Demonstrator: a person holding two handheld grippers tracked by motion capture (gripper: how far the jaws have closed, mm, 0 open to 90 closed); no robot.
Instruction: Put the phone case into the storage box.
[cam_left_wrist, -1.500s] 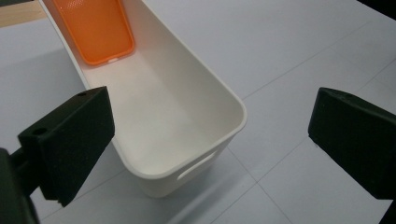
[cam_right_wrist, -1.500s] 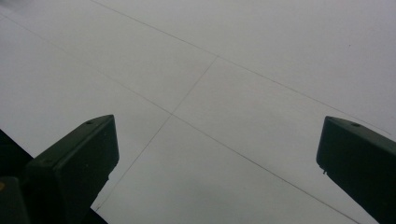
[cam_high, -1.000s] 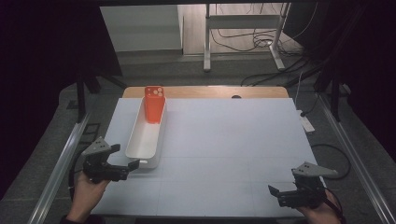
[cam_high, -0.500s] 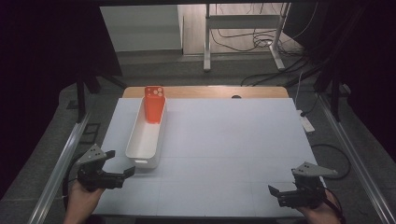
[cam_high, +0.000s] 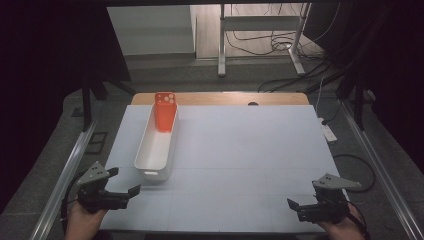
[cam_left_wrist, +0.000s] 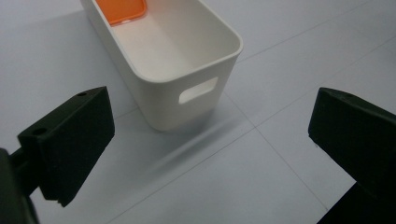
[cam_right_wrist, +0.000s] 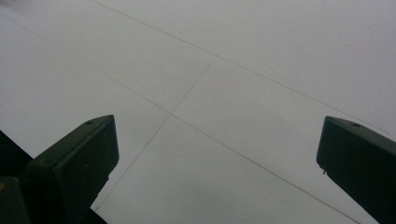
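The left gripper (cam_high: 122, 192) hovers at the table's (cam_high: 250, 150) seven o'clock corner, jaws spread wide and empty. The white bin (cam_high: 156, 147) lies just beyond at its one o'clock, an orange case (cam_high: 165, 113) leaning in the far end. At five o'clock the right gripper (cam_high: 296, 206) gapes wide over bare tabletop, holding nothing.

A white-topped desk (cam_high: 240, 155) seen from above, in a dim room. A long white bin (cam_high: 156, 150) lies left of centre, running away from the viewer. An orange phone case (cam_high: 165, 111) stands propped in its far end. At the near left corner, a hand holds the left gripper (cam_high: 125, 192), jaws apart, near the bin's closest end. At the near right corner, the right gripper (cam_high: 294, 206) sits low over bare desk.
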